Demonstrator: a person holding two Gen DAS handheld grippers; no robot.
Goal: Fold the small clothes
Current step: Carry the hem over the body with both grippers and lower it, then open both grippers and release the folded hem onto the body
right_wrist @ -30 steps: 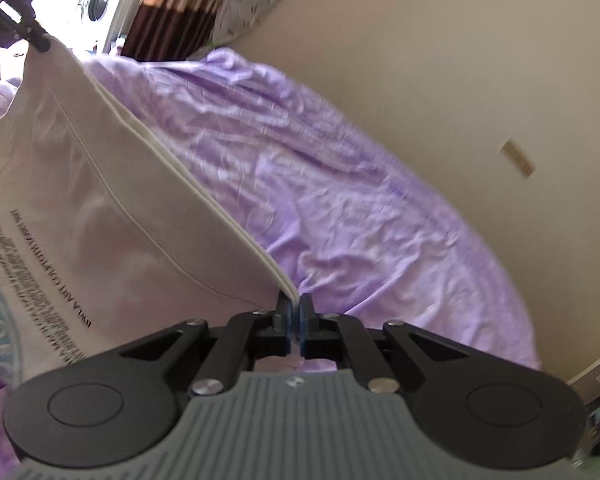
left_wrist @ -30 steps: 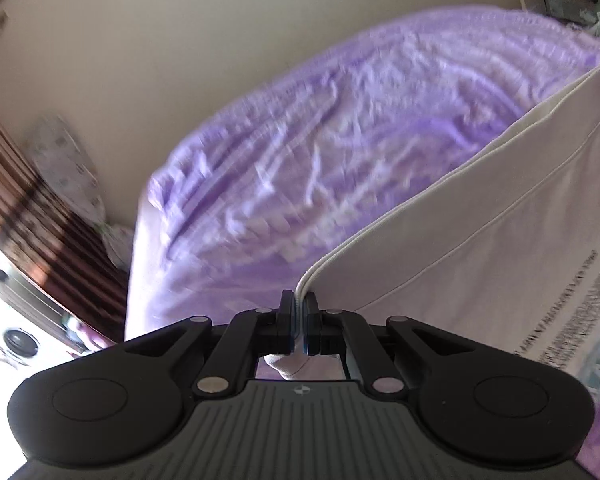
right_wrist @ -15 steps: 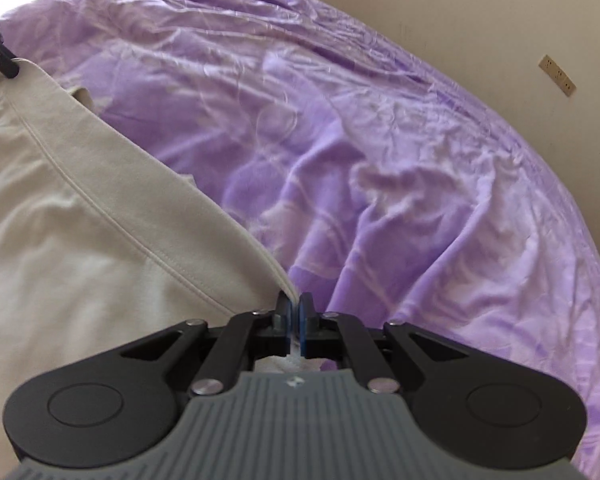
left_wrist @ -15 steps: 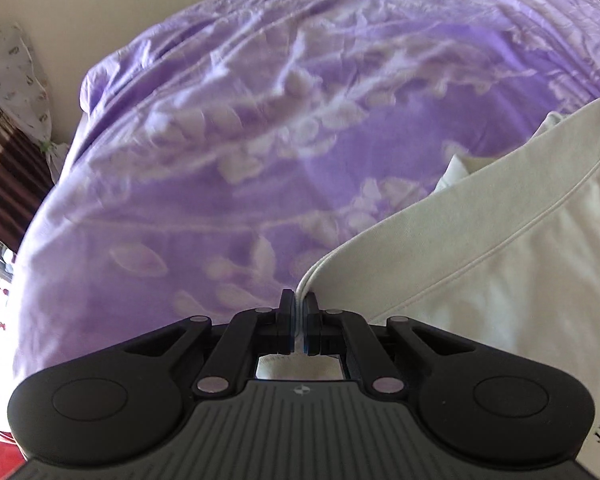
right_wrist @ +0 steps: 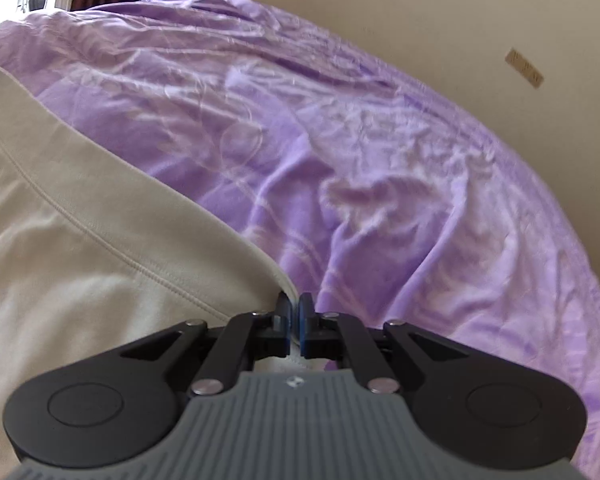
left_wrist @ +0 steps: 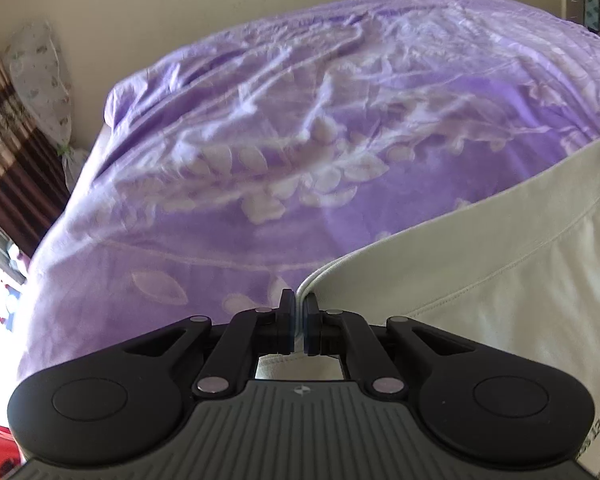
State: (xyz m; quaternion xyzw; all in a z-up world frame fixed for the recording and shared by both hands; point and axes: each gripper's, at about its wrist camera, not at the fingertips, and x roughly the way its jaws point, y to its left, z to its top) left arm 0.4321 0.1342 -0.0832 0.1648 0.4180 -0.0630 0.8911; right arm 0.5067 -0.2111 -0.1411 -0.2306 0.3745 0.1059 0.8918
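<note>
The left gripper point(left_wrist: 299, 322) is clenching one corner of the cream garment's point(left_wrist: 500, 280) hem, and the right gripper point(right_wrist: 295, 322) is pinching the opposite corner. The garment point(right_wrist: 80, 240) is stretching between them over the purple bedspread point(left_wrist: 280, 160), its hem edge running from gripper to gripper, toward the near edge of the bed; printed text is showing low on the fabric.

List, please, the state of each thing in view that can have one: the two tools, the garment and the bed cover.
left tool: shut on the cream garment's hem corner.
right tool: shut on the opposite hem corner.
cream garment: hem stretched between both tools, not yet folded.
purple bed cover: spread out, wrinkled.
</note>
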